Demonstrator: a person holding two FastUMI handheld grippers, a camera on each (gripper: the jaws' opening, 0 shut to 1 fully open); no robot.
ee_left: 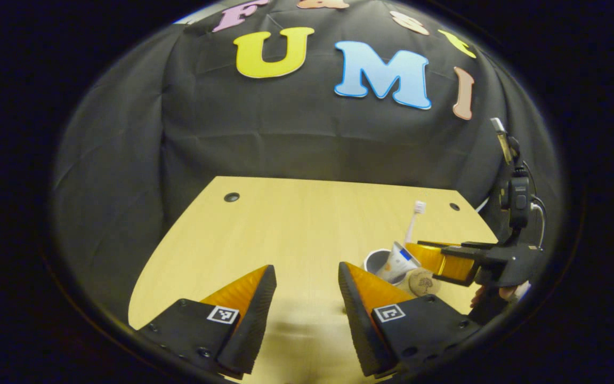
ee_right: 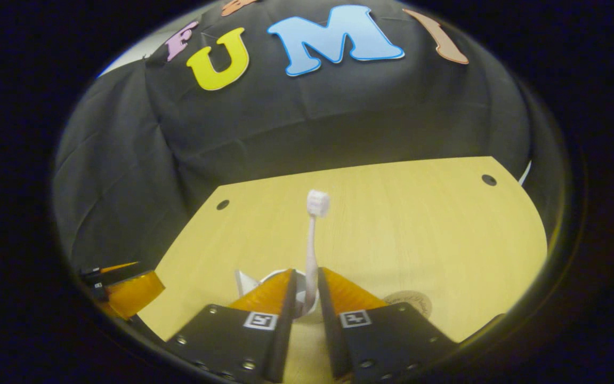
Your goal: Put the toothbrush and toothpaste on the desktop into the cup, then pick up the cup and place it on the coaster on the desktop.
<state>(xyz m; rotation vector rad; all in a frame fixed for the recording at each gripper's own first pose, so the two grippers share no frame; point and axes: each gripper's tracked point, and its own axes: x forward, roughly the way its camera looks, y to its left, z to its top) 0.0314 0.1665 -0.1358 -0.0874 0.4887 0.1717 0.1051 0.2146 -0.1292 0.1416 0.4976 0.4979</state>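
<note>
A white cup [ee_left: 376, 261] stands on the wooden desktop [ee_left: 285, 229] with the toothpaste tube [ee_left: 400, 258] and a white toothbrush [ee_left: 415, 216] upright in it. A round wooden coaster [ee_left: 423, 281] lies just beside the cup. My right gripper [ee_right: 304, 290] is closed to a narrow gap over the cup's near wall [ee_right: 264, 276], one finger over the inside and one outside. The toothbrush handle [ee_right: 311, 256] rises through that gap, the tube [ee_right: 243, 282] is to its left and the coaster [ee_right: 408, 303] to its right. My left gripper [ee_left: 307, 290] hangs open over bare desktop, left of the cup.
The desktop has a small round hole near each far corner [ee_left: 231, 197] [ee_left: 454, 206]. The black cloth wall stands behind it. The right gripper's body [ee_left: 499, 261] and the hand holding it sit at the desk's right edge. A finger of the left gripper [ee_right: 126, 290] shows at far left.
</note>
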